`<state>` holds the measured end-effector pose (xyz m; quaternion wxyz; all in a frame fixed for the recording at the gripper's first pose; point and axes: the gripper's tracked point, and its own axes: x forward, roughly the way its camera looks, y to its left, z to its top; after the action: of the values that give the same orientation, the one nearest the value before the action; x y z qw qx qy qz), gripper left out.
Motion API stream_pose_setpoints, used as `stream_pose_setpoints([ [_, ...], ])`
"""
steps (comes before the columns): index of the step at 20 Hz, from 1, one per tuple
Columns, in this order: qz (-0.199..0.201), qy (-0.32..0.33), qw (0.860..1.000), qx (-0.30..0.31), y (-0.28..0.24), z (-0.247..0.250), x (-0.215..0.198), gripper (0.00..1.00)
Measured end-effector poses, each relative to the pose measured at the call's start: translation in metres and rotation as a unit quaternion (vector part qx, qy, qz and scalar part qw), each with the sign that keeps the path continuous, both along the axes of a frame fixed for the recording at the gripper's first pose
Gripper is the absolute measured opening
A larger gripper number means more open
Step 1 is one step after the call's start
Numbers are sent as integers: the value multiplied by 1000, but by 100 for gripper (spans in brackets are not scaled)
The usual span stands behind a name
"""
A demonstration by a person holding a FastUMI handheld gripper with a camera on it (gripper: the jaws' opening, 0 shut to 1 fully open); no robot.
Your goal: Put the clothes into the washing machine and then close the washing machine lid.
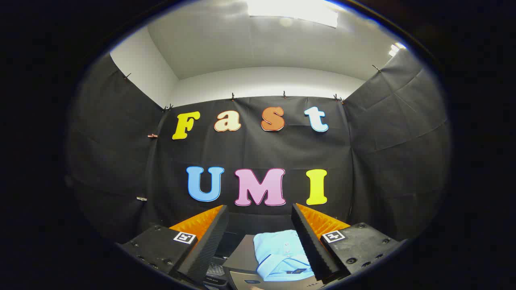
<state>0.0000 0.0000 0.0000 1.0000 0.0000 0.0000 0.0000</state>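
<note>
Lying folded between the open gripper (260,241) fingers: shirt (280,253).

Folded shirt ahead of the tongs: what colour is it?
Light blue, plain; the folded shirt lies between the open tongs in the gripper view.

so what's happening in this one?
A hand-held gripper hangs open above a folded light blue shirt, which shows between its fingers and lies on a grey surface, possibly the washing machine. Nothing is gripped yet. Whether the lid is open cannot be told.
</note>
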Motion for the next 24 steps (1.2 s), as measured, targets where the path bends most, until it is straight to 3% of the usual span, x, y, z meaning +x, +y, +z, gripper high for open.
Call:
stream_pose_setpoints([
  [24, -25, 19, 1000, -4, -21, -12, 12, 98],
])
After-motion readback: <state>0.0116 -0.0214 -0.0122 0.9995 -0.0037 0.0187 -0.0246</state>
